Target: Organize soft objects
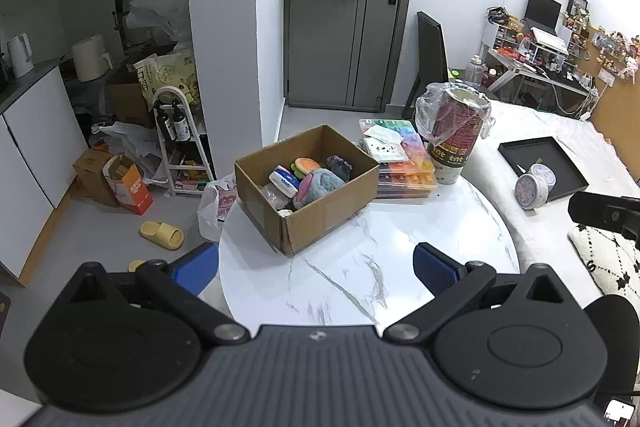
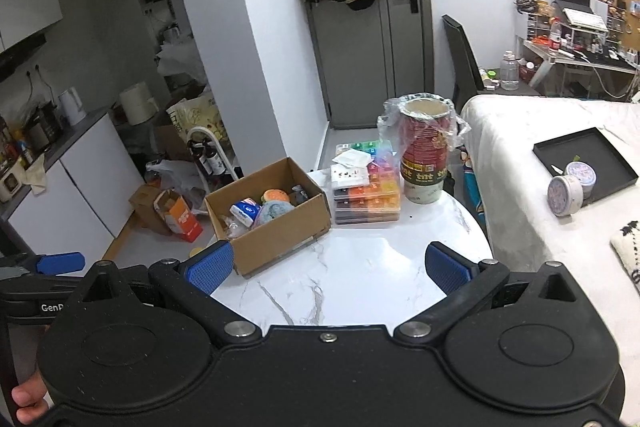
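Note:
An open cardboard box (image 1: 332, 205) (image 2: 280, 231) stands on the round white marble table (image 1: 360, 275) (image 2: 352, 275). Inside lie several soft items: a blue and white tissue pack (image 1: 283, 181) (image 2: 244, 211), an orange plush (image 1: 306, 165) (image 2: 275, 195), a pink and blue plush (image 1: 318, 185) (image 2: 272, 211) and a dark grey one (image 1: 339, 166). My left gripper (image 1: 314, 269) hovers open over the table's near edge, in front of the box, nothing between its blue pads. My right gripper (image 2: 328, 271) is open too, just right of the box's near corner, empty.
Behind the box sit stacked colourful plastic organizers (image 1: 400, 163) (image 2: 368, 195) and a tall stack of paper cups in plastic wrap (image 1: 454, 131) (image 2: 424, 151). A bed (image 2: 560, 195) to the right carries a black tray (image 1: 544, 167) and round tins. Clutter covers the floor to the left.

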Demonstrator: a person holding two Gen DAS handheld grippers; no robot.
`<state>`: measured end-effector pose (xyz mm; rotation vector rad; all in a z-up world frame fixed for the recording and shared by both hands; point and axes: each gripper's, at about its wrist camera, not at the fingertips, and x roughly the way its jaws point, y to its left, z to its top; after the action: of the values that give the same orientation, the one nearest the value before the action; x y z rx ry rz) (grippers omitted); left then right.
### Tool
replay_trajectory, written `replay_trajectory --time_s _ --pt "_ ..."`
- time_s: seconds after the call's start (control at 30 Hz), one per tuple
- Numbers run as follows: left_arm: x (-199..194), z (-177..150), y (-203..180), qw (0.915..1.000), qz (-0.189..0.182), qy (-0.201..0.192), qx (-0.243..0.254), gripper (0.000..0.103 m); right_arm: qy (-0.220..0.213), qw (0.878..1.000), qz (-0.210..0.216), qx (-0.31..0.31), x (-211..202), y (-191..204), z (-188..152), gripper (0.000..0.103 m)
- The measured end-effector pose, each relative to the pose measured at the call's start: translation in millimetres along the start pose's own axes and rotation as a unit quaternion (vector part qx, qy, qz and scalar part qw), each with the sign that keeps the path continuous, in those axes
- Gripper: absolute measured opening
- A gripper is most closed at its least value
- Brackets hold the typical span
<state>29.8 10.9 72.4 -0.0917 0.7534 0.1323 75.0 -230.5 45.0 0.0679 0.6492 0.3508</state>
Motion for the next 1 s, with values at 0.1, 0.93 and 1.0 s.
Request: replay_trajectory --time_s 0.1,0.93,1.0 --pt "-2.8 -3.7 -0.2 1.0 -0.002 -0.001 0.002 0.103 -0.005 1.0 -0.004 0.002 -4.1 0.7 -2.9 0.103" --pt "0.5 -9.5 0.4 1.0 0.004 0.006 0.003 0.103 0.009 1.0 -0.002 0.009 0.3 0.3 -17.8 0.103" --pt "1.4 -9.2 0.0 0.9999 0.008 0.004 0.006 0.103 0.009 1.0 -0.004 0.009 0.8 0.1 -17.8 0.103"
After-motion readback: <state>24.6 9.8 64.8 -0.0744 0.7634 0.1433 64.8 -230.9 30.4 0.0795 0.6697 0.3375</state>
